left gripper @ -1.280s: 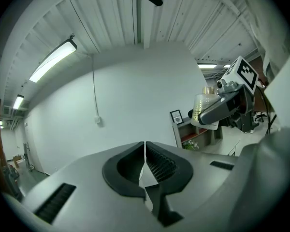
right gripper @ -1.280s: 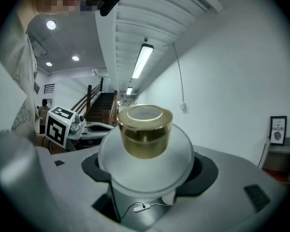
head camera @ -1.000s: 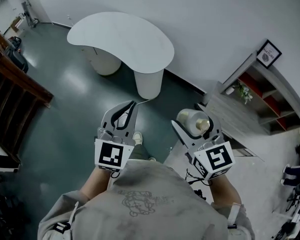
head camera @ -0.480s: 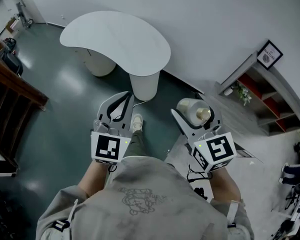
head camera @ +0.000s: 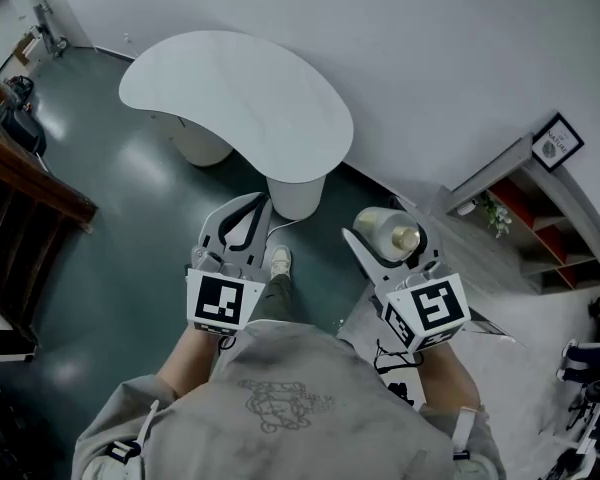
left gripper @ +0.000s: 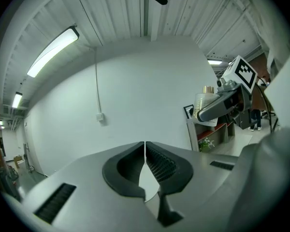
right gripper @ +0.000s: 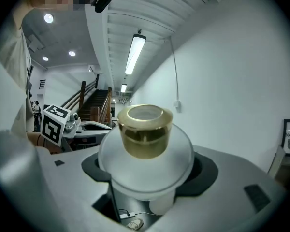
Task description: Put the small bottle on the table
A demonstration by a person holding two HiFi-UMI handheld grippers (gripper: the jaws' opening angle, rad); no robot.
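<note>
The small bottle (head camera: pixel 383 230), whitish with a gold cap (head camera: pixel 406 238), lies between the jaws of my right gripper (head camera: pixel 386 232), which is shut on it. In the right gripper view the bottle (right gripper: pixel 145 166) fills the centre, cap (right gripper: pixel 144 129) pointing outward. My left gripper (head camera: pixel 244 216) is shut and empty, its pads (left gripper: pixel 157 161) pressed together. Both grippers hang over the dark floor just short of the white kidney-shaped table (head camera: pixel 230 88), whose top is bare. The left gripper view shows the right gripper (left gripper: pixel 221 104) and the bottle (left gripper: pixel 203 102) at right.
The table stands on two white pedestals (head camera: pixel 298 193) against a white wall. A grey shelf unit (head camera: pixel 530 203) with a plant (head camera: pixel 495 213) and a framed picture (head camera: pixel 557 140) is at right. A dark wooden railing (head camera: pixel 25 163) runs at left. A person's shoe (head camera: pixel 277 261) shows below.
The table has shifted slightly lower and nearer in the head view. Both grippers keep their places relative to each other, and the bottle stays gripped.
</note>
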